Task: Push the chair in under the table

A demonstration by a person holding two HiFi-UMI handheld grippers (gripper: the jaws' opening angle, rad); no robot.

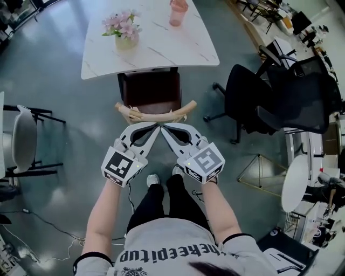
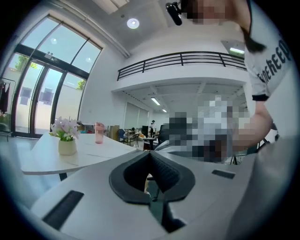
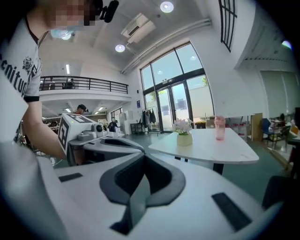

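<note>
The chair (image 1: 151, 91) has a dark brown seat and a curved wooden backrest (image 1: 156, 114). The front of its seat sits under the near edge of the white marble table (image 1: 156, 51). My left gripper (image 1: 156, 128) and right gripper (image 1: 165, 128) are held side by side in the air on the near side of the backrest, tips almost meeting. Both are shut with nothing between the jaws. In the left gripper view the left gripper (image 2: 150, 153) points toward the table (image 2: 93, 152). The right gripper (image 3: 143, 158) likewise faces the table (image 3: 211, 147).
A vase of pink flowers (image 1: 125, 32) and a pink cup (image 1: 178, 12) stand on the table. A black office chair (image 1: 259, 97) is to the right, a white chair (image 1: 24, 137) to the left. The person's feet (image 1: 161, 178) stand behind the chair.
</note>
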